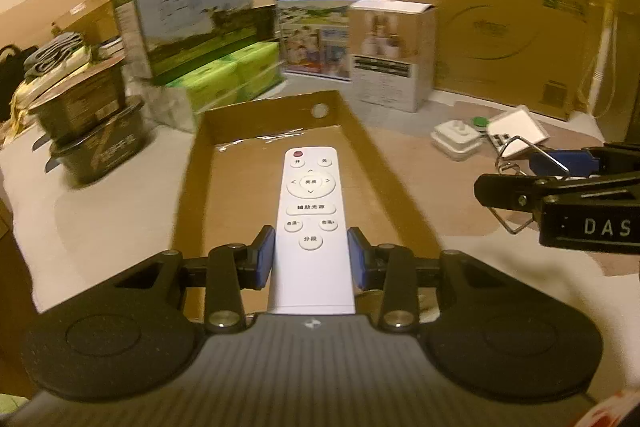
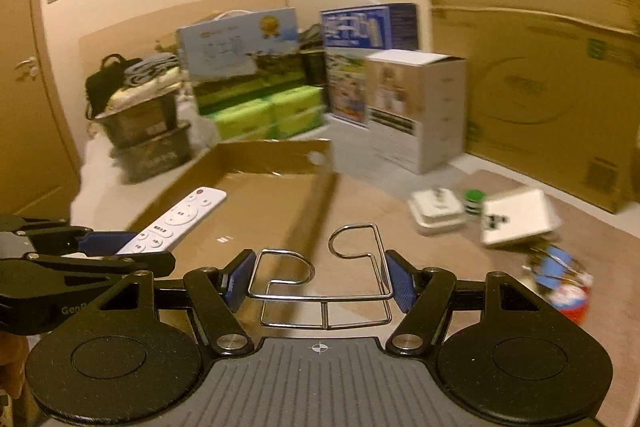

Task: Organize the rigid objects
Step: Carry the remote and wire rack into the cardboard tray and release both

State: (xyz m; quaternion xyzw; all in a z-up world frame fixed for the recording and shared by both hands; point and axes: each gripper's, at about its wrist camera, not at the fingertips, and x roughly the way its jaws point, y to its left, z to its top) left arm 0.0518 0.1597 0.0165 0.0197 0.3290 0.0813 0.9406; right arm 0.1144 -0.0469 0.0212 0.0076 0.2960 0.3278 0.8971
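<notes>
White plastic, the remote point(image 1: 311, 223) sits clamped between the blue pads of our left tool point(image 1: 311, 259), held above the open cardboard tray point(image 1: 384, 163). Our right tool point(image 2: 320, 281) grips a bent wire rack point(image 2: 324, 287) by its sides, just right of the tray, over the carpeted floor point(image 2: 440, 259).

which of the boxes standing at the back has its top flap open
The white box, standing right of the blue milk carton: its top flap sticks up, while the other boxes look closed.
</notes>
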